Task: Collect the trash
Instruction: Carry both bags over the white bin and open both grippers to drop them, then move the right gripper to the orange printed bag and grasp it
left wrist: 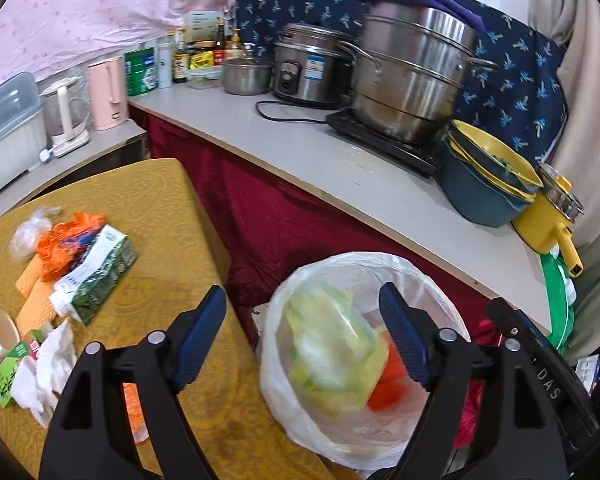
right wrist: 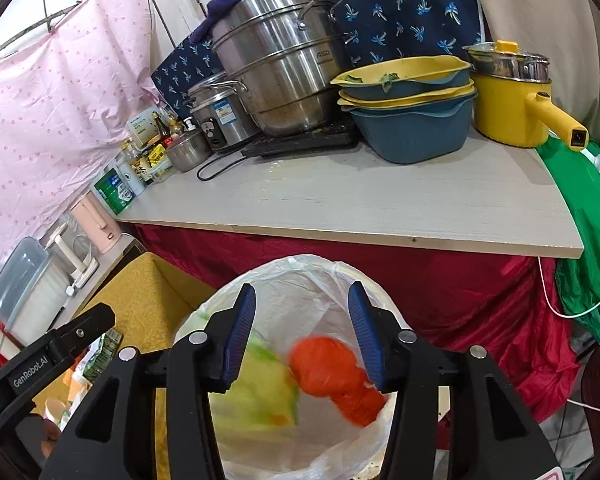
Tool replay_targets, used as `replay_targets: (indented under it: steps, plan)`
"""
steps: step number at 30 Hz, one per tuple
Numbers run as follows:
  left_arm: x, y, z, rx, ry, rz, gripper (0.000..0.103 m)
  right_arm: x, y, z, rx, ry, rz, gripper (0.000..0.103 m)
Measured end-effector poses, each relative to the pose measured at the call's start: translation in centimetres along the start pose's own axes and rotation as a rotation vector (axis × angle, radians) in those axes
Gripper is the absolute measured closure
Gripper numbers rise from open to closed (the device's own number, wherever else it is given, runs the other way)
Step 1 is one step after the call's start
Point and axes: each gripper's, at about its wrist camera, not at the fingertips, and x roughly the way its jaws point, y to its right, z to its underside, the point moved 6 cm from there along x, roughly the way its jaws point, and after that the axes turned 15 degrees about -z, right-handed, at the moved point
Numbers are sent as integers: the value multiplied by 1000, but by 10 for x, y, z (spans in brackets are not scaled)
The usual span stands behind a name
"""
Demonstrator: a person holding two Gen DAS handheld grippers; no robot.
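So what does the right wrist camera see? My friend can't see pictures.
The open right gripper points down into a white trash bag, where blurry orange plastic and a yellow-green wrapper sit. Behind is a counter with steel pots.

Inside the white bin bag point(right wrist: 300, 432), the orange wad point(right wrist: 336, 376) and the yellow-green piece point(right wrist: 260, 392) are smeared by blur; the bag's bottom is cut by the picture's edge; bottle labels point(left wrist: 188, 60) on the counter behind it are unreadably small.

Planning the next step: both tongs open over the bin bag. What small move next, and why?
Probably swing the left tongs back to the yellow table for the crumpled tissue. Both tongs look empty, the yellow and orange pieces are in the bag, and trash remains.
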Motion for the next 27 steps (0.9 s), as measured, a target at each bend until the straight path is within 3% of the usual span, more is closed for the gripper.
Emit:
replay_targets:
  steps: [6,16,27]
  plan:
    - [-13,-27,0,-21,31,-50,19,-8,-27,-2,-29,16,-30,48]
    - [-38,-85,1,-79,63,-112,16,-14,-86,8,-89,1,-98,45]
    - [-56,-179,17,-168,65,-215,15,-7,-164,41,-161,-64,-188,42]
